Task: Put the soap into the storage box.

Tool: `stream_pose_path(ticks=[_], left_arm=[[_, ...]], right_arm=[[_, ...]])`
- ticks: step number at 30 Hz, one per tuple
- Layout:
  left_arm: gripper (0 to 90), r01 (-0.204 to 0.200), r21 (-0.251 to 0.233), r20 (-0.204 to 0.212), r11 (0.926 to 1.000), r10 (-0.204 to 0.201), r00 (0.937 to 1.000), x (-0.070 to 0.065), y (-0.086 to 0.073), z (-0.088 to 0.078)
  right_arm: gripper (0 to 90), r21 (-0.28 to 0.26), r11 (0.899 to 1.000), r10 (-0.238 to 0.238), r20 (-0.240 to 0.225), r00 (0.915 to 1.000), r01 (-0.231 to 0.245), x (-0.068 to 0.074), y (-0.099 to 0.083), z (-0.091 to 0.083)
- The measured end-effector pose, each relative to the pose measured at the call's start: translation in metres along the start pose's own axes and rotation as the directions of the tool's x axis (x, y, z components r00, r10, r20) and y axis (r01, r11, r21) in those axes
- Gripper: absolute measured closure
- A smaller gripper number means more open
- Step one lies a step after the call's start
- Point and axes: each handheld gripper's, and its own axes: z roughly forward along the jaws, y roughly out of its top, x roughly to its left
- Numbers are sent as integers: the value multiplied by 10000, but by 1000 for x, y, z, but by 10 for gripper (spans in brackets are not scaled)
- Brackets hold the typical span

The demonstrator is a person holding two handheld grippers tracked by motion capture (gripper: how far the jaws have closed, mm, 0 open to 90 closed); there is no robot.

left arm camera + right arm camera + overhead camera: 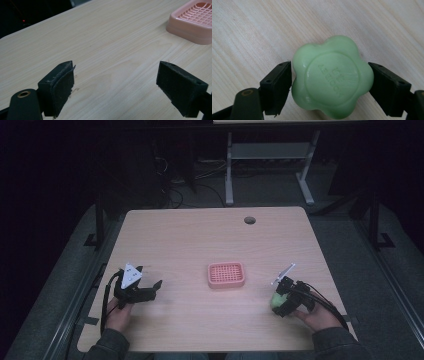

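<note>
Right gripper (329,82) clamped on green flower-shaped soap bar (332,77); left gripper (115,87) jaws apart, empty
Risk: rounded, slick lobes may squirt free before pink slotted plastic dish (226,274)

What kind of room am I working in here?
Probably a lab or office workspace, dimly lit: a plain wooden desk with a cable hole, the white frame of another desk behind it, and loose cables on the grey floor.

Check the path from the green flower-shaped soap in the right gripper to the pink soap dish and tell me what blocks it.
Nothing visible blocks it. The right gripper clamps the green flower-shaped soap, and bare light wooden table lies between it and the pink slotted soap dish. The open left gripper stands beyond the dish's far side.
</note>
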Motion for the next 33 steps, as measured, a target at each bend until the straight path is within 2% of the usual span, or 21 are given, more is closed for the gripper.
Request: stream_pose_path(ticks=[15, 24, 33], left_arm=[[142, -9, -18, 11, 10000, 9, 10000, 0, 0, 1], [142, 21, 24, 8, 10000, -21, 10000, 0, 0, 0], [142, 42, 5, 0, 10000, -42, 10000, 0, 0, 0]], right_arm=[[248, 125, 9999, -15, 53, 10000, 14, -1, -1, 1], [258, 274, 9994, -227, 139, 9996, 223, 1, 1, 1], [261, 23, 9994, -351, 44, 9994, 351, 2, -2, -2]])
